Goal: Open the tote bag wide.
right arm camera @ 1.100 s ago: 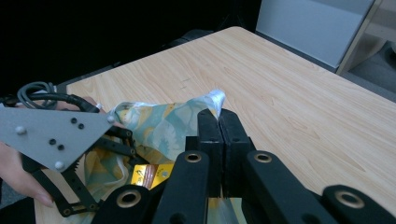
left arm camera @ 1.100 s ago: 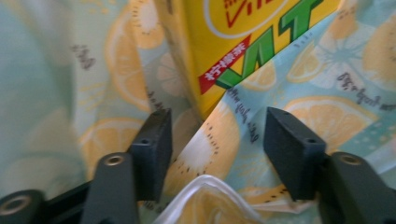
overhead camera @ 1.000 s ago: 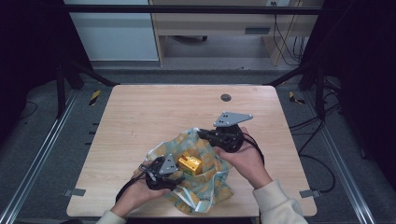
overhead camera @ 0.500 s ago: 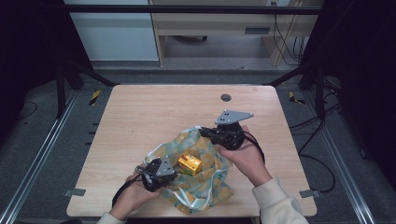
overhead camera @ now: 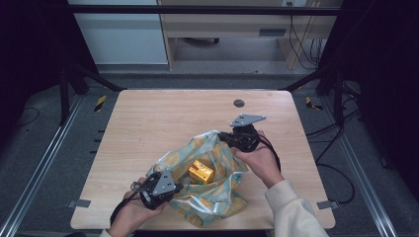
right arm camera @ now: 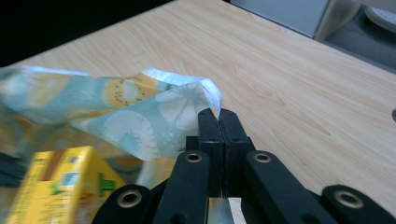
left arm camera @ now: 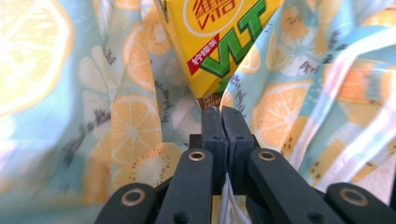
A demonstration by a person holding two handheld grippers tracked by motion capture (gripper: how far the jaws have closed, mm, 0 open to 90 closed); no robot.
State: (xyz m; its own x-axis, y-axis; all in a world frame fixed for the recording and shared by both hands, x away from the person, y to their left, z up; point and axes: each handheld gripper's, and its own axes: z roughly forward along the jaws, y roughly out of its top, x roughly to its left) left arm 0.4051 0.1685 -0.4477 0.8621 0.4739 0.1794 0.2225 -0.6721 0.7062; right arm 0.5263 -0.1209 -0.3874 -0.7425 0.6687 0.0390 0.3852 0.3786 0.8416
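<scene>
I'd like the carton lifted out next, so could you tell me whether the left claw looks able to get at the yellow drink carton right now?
Probably not yet. The left claw is shut on the bag, so it would have to let go first. The carton stands just beyond its tips inside the open bag, with nothing else between them.

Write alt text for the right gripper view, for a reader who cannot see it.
The right hand-held gripper, jaws shut, pinches the edge of a citrus-print bag above a wooden table. A yellow drink carton sits inside the bag at lower left.
</scene>
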